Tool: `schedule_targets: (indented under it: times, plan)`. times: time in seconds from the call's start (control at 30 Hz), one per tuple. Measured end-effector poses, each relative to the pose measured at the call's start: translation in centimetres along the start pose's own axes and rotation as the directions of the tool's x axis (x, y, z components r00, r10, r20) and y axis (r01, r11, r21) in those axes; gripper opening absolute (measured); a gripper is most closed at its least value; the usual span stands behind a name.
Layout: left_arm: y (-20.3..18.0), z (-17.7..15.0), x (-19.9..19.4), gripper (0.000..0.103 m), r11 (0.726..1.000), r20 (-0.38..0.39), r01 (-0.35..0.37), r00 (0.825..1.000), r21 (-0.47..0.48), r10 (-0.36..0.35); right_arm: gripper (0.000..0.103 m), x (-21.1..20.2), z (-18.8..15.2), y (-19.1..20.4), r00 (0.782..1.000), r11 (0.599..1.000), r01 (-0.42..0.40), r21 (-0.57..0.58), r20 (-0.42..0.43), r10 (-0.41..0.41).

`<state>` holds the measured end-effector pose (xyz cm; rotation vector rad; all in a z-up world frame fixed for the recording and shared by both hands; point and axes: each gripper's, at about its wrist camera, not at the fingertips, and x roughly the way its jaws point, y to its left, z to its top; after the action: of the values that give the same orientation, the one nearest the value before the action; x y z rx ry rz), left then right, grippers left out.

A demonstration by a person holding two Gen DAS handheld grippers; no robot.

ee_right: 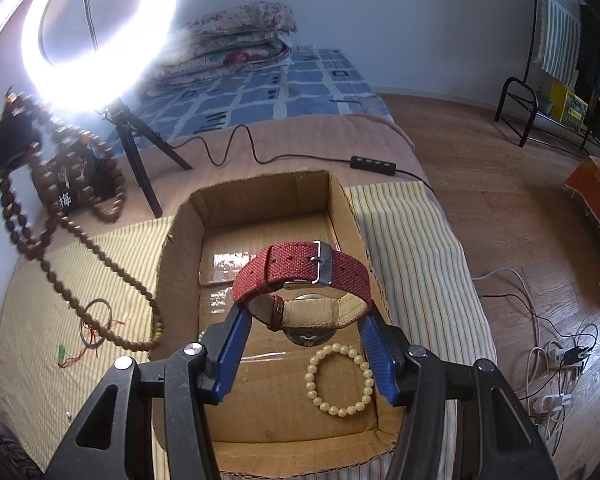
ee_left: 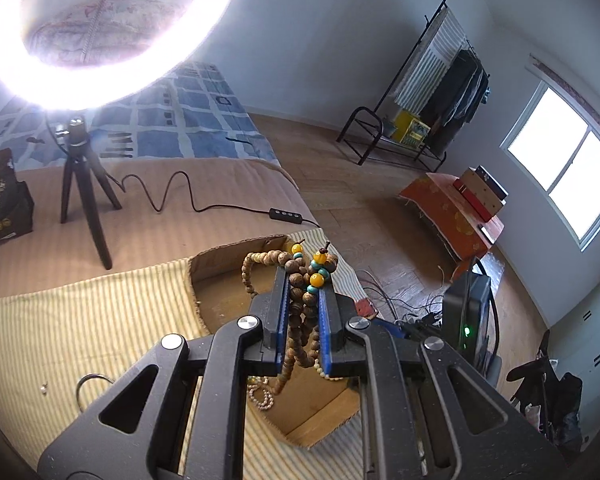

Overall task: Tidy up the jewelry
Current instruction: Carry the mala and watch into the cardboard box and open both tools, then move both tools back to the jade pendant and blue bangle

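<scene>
Item 1: long string of brown wooden beads with yellow and turquoise accent beads point(ee_left: 300, 304). Clamped between the nearly closed blue pads of the left gripper point(ee_left: 303, 280); loose loops hang below and swing out to the side, over the open shallow cardboard box point(ee_right: 180, 248) and the striped yellow cloth point(ee_right: 40, 320) beside it.

Item 2: red woven-strap wristwatch point(ee_right: 300, 276). Wedged between the half-spread blue fingers point(ee_right: 232, 344) of the right gripper point(ee_right: 302, 312), above the box floor.

Item 3: cream pearl-bead bracelet point(ee_right: 339, 379). Lies in the box, near the right wall.

Item 4: thin metal bangle with red thread point(ee_right: 96, 322). Lies on the cloth, outside the box.

Risks, as judged: trailing bead loops may snag the box rim or drape outside on release, since only part of the string is pinched. The watch may fall onto the bracelet, which lies just below it.

Pose: left gripper tilts gently downward toward the box's far edge; right gripper pitches steeply down over the box centre.
</scene>
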<state>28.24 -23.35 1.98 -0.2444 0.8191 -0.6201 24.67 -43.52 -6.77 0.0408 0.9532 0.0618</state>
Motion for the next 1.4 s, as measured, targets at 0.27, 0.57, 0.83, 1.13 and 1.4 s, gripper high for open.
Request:
schedule_targets:
  times: [0.27, 0.57, 0.83, 1.13, 1.4]
  plan:
    - [0.6, -0.2, 3.3, 0.011, 1.0, -0.048, -0.025, 0.999, -0.014, 0.024, 0.057, 1.1, -0.6, -0.1, 0.999, 1.0, -0.003, -0.004, -0.036, 0.003]
    - [1.3, -0.3, 4.4, 0.012, 0.998, -0.095, -0.066, 0.993, -0.025, 0.063, 0.072, 1.2, -1.0, 0.6, 0.999, 0.999, 0.026, -0.048, -0.04, -0.028]
    - [1.8, -0.4, 4.3, 0.03, 0.996, -0.096, -0.084, 0.992, -0.016, 0.082, 0.08, 0.6, -1.0, 0.8, 0.999, 0.998, 0.032, -0.056, -0.019, -0.033]
    - [1.7, -0.7, 3.5, 0.043, 0.996, -0.083, -0.088, 0.993, -0.01, 0.087, 0.084, -0.2, -1.3, 0.3, 0.999, 0.998, 0.044, -0.051, -0.004, -0.045]
    - [1.9, -1.1, 1.3, 0.043, 0.995, -0.058, -0.103, 0.993, 0.003, 0.103, 0.084, -1.5, -1.1, 1.4, 0.999, 0.997, 0.036, -0.064, 0.03, -0.034]
